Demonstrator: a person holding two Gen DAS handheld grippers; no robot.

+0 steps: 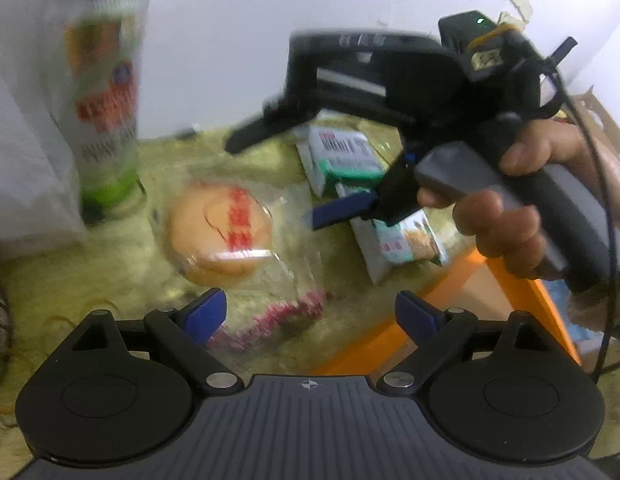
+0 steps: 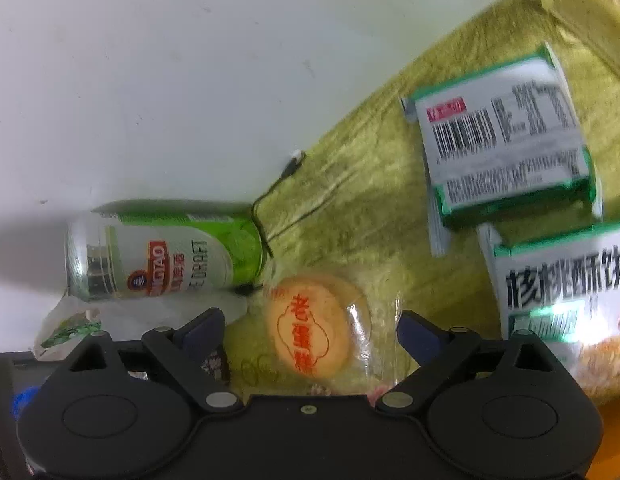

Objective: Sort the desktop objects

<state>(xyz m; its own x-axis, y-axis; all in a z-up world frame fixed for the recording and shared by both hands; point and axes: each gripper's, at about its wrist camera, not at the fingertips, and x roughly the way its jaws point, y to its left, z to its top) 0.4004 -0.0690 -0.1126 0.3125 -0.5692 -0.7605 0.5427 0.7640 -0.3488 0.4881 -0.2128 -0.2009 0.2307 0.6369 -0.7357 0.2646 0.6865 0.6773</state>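
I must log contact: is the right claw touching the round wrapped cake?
Apart. The left wrist view shows the right claw open in the air above the wrapped cake.

Green/white beer can upright at back left by wall. Round cake in clear wrapper, red print, lies flat in front of can. Two green/white biscuit packs flat to its right, touching; one barcode up, other front up.

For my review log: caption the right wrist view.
Open right gripper over a wrapped cake, beer can and two biscuit packs beyond.
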